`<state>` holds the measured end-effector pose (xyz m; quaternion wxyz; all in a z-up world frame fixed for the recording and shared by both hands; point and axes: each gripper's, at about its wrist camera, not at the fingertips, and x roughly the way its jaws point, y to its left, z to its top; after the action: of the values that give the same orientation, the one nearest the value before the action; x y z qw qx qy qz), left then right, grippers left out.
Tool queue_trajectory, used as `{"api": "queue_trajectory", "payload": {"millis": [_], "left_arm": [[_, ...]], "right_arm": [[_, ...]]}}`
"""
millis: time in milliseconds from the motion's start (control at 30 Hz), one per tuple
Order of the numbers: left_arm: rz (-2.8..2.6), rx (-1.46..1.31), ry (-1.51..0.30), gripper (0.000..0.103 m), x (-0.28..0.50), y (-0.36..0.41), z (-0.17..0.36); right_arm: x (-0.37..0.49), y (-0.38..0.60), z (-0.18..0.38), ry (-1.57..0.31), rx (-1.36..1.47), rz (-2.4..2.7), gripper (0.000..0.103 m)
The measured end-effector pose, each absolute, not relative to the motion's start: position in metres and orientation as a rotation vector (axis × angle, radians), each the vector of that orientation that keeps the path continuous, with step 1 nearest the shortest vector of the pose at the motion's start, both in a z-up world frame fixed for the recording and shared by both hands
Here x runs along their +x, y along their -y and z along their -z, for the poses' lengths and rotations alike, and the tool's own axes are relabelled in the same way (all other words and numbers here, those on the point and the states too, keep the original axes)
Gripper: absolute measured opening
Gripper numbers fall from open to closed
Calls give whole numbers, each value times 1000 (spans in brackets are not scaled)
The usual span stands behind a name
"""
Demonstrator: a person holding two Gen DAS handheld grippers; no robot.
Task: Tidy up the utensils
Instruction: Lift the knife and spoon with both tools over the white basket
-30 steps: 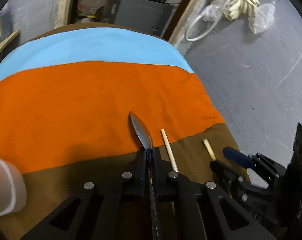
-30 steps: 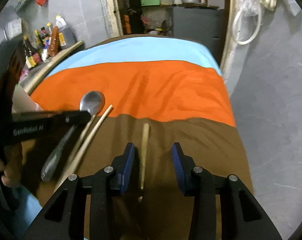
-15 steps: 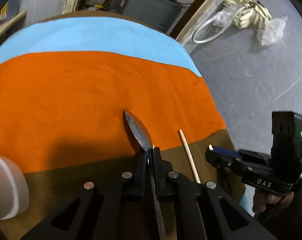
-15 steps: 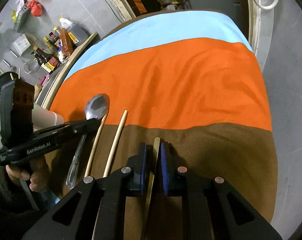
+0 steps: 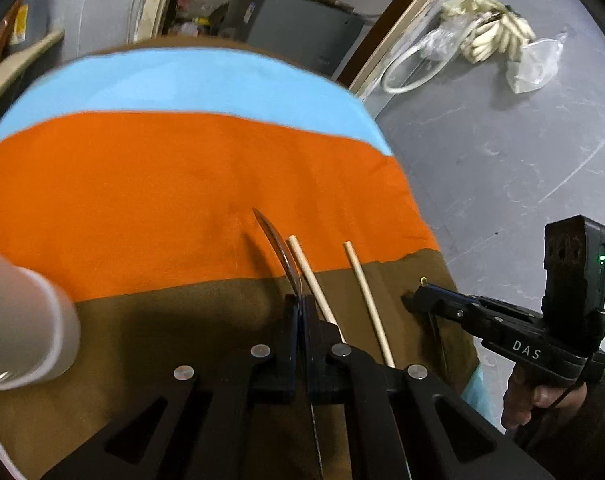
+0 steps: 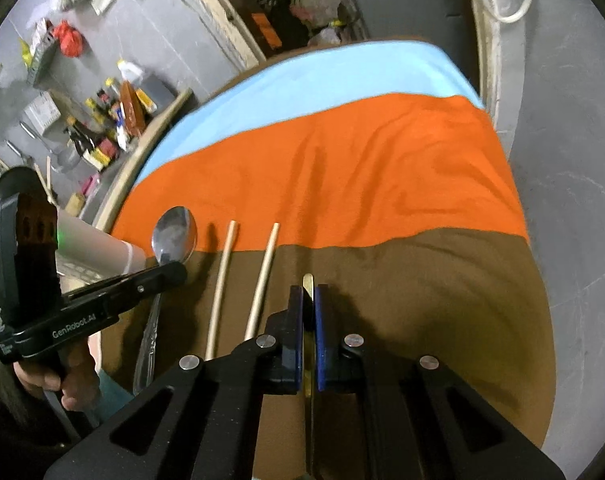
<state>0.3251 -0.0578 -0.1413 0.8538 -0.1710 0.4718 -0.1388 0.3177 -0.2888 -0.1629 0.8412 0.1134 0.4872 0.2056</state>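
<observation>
My left gripper [image 5: 301, 300] is shut on a metal spoon [image 5: 276, 244], held edge-on above the striped cloth; the spoon's bowl shows in the right wrist view [image 6: 174, 234], with the left gripper [image 6: 174, 272] around its neck. Two pale wooden chopsticks [image 5: 366, 296] lie side by side on the cloth just right of the spoon, also in the right wrist view [image 6: 262, 276]. My right gripper [image 6: 308, 292] is shut on a thin gold-coloured utensil [image 6: 307, 280], held right of the chopsticks; the right gripper also shows in the left wrist view [image 5: 418, 298].
The table is covered by a blue, orange and brown cloth [image 6: 342, 168]. A white cylindrical holder [image 5: 18, 320] stands at the left, also seen in the right wrist view [image 6: 98, 244]. Bottles and clutter [image 6: 114, 120] sit on the floor beyond the left edge.
The right gripper closed on the gold utensil and lifted it. The left gripper carried the spoon to the right, next to the chopsticks.
</observation>
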Motion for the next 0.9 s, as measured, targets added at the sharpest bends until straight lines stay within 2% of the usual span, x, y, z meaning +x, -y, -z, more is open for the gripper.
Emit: {"api": "queue_trajectory", "payload": {"millis": [300, 533, 900], "left_arm": [[339, -311, -820, 3, 269, 48, 88], [371, -334, -764, 3, 246, 23, 55], [257, -436, -568, 3, 210, -79, -2]], "right_arm": [[261, 296, 119, -851, 259, -355, 2], [238, 279, 75, -752, 199, -304, 2], [213, 232, -16, -535, 121, -308, 1]]}}
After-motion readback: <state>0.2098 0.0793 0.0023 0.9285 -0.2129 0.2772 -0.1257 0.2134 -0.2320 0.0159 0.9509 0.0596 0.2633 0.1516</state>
